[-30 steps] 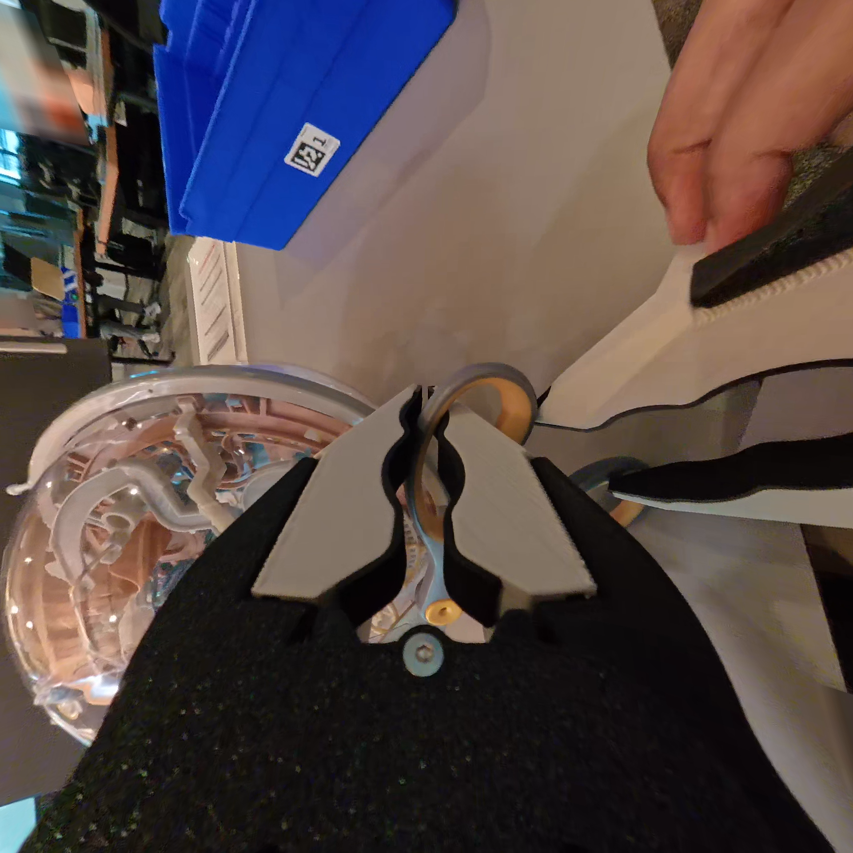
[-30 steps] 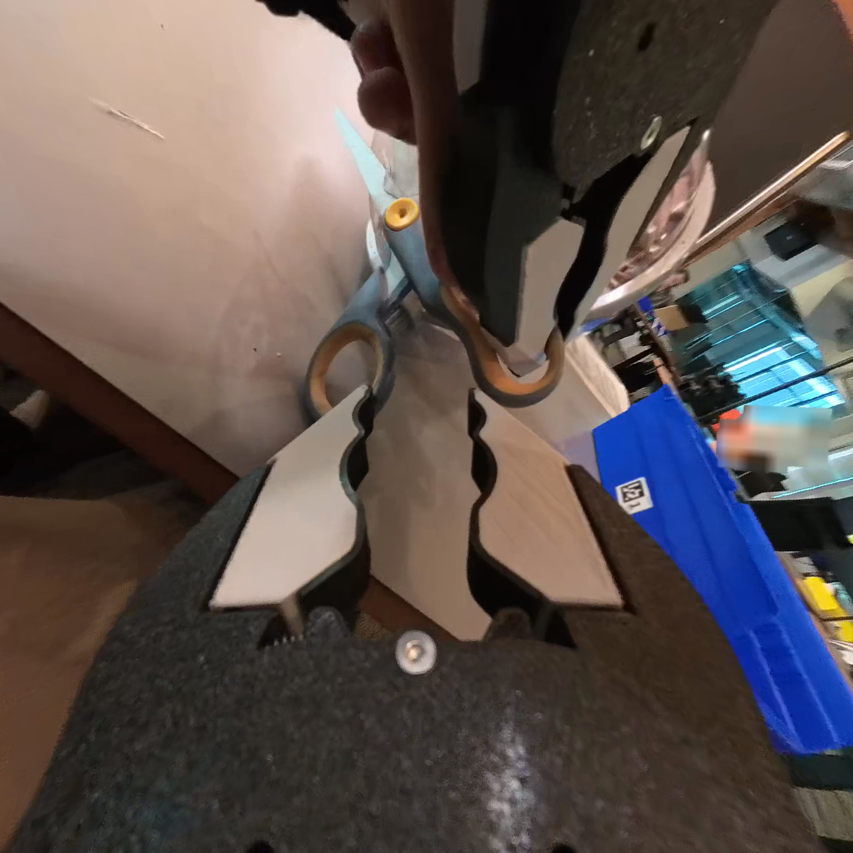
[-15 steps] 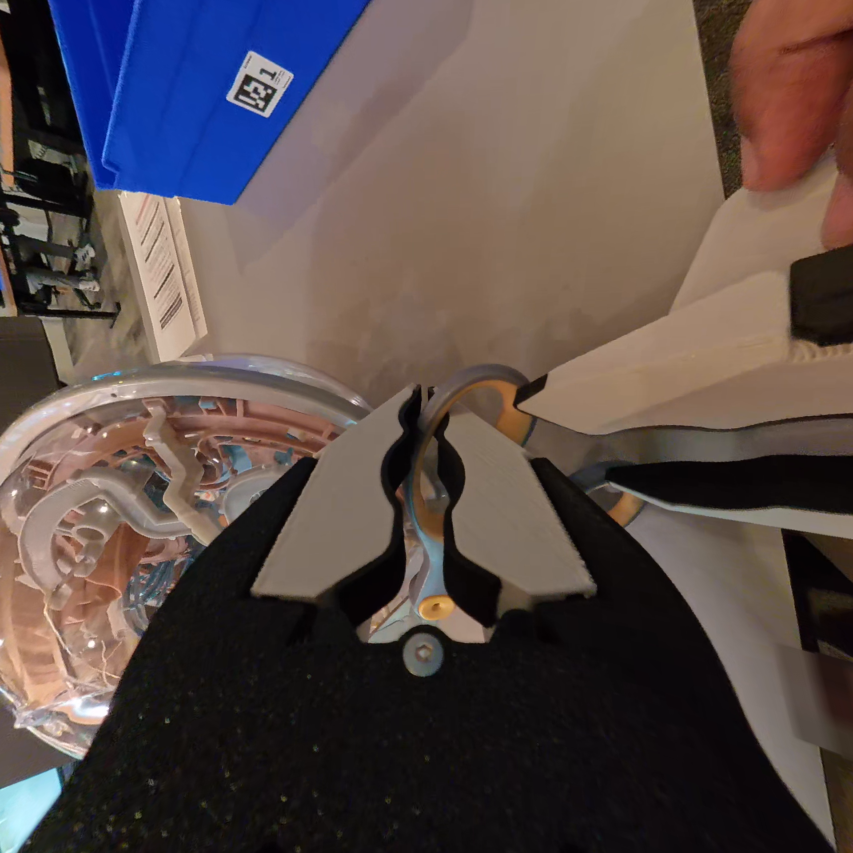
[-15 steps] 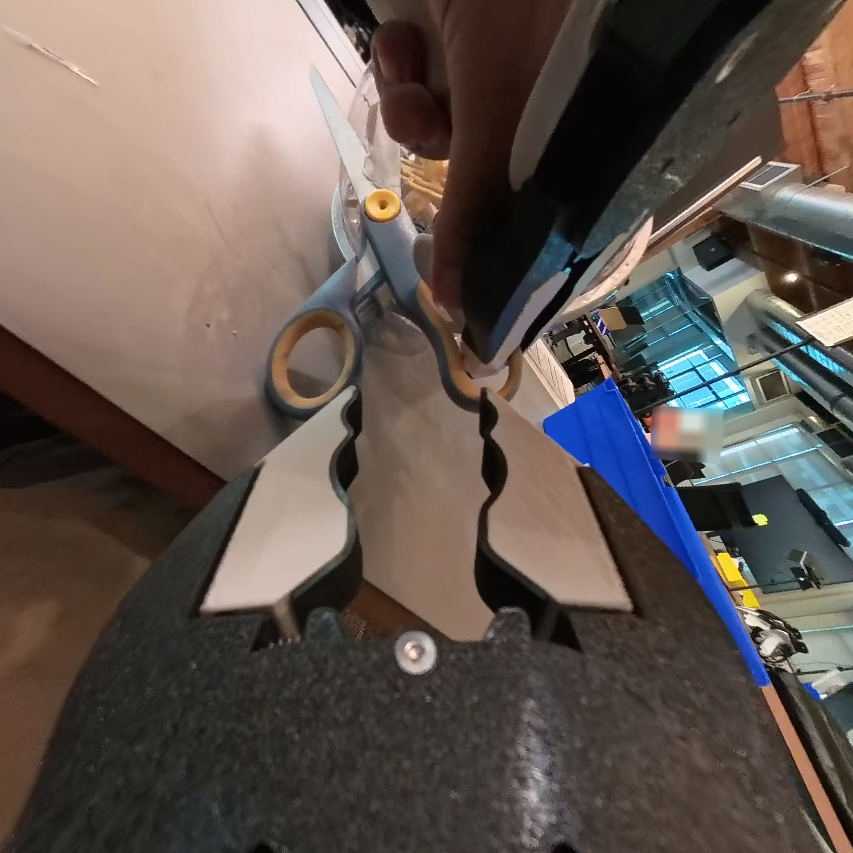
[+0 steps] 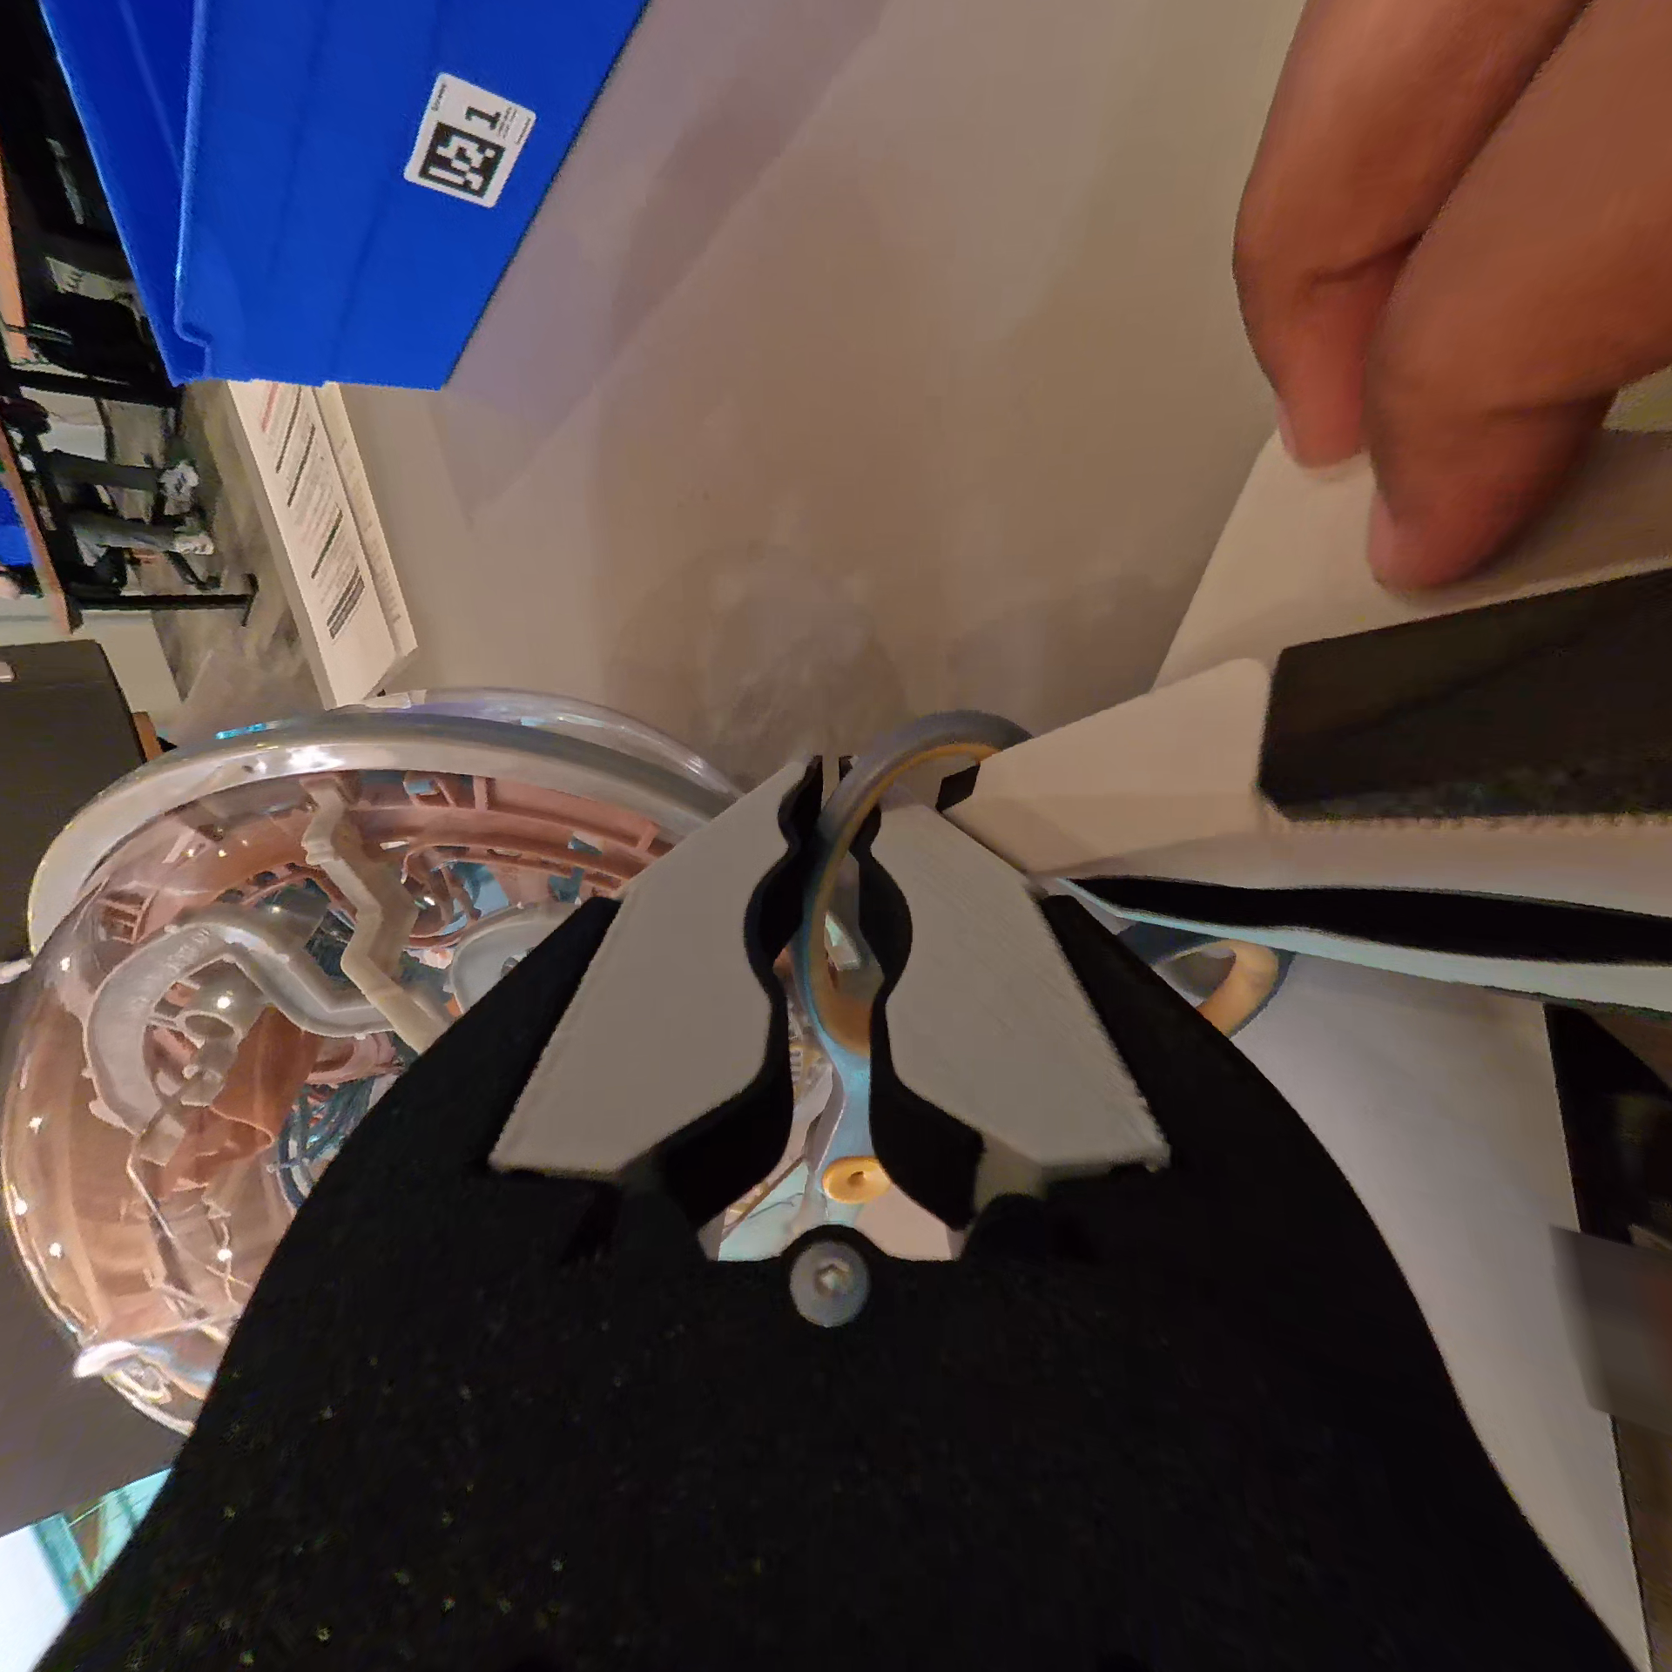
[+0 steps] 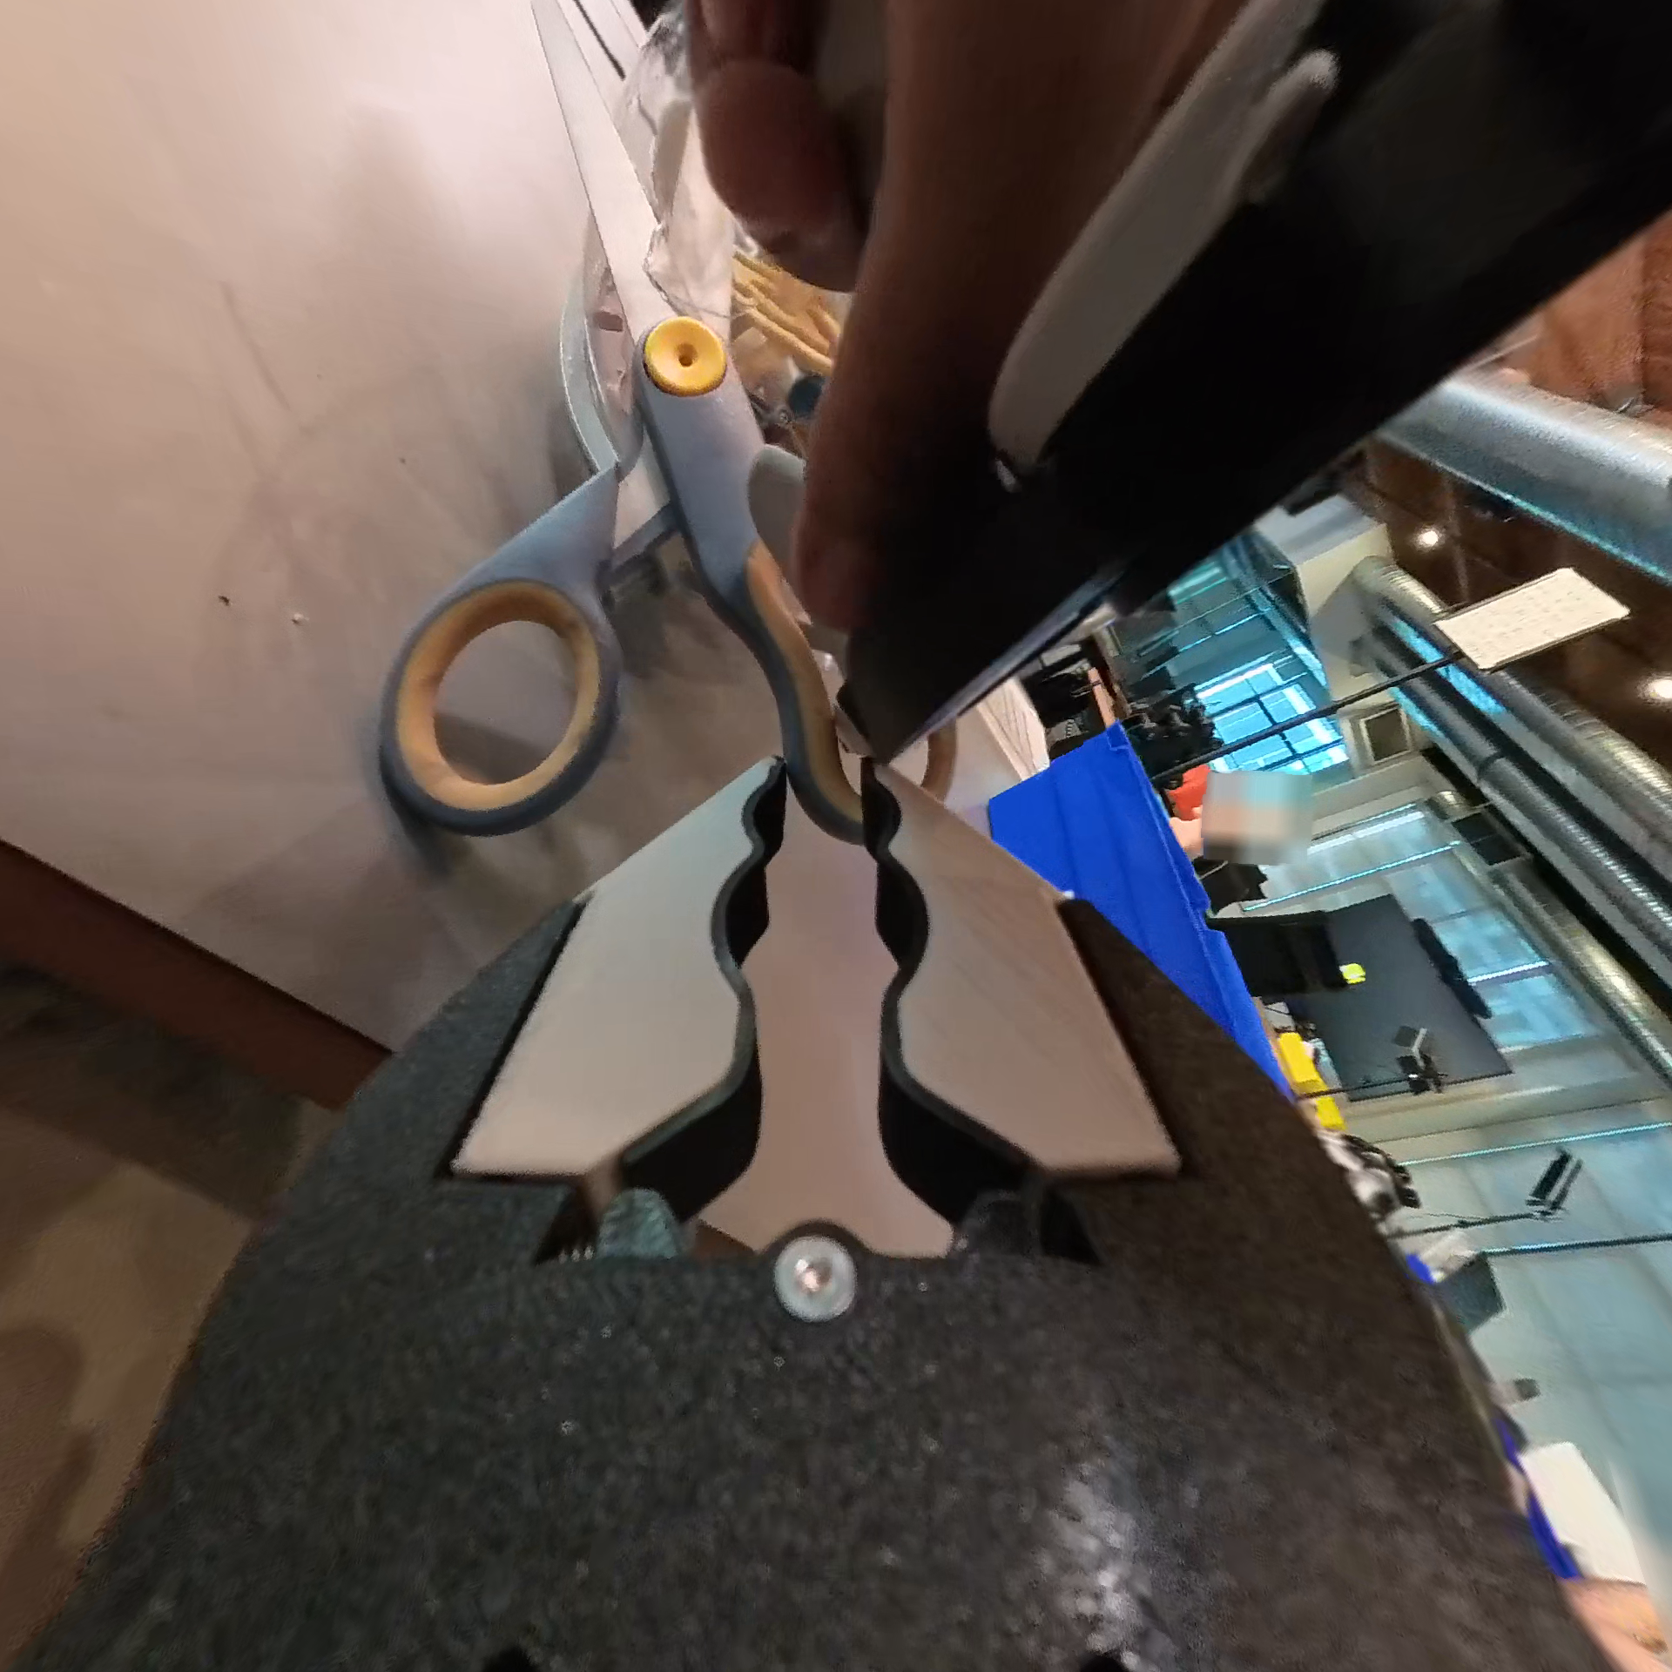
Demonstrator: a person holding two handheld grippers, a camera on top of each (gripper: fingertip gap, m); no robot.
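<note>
Since a second ago my right claw (image 6: 821,778) has narrowed and come up to the scissors (image 6: 706,507); its tips now sit on either side of the upper handle loop, whether gripping I cannot tell. My left claw (image 5: 837,814) stays clamped on that same loop. The other loop lies on the pale table (image 6: 226,317), near its edge. Just left sits a clear dome (image 5: 226,950) with a plastic maze inside. Farther off stands a blue bin (image 5: 344,181) bearing a white coded sticker (image 5: 470,140); a printed sheet (image 5: 317,525) lies below it.
</note>
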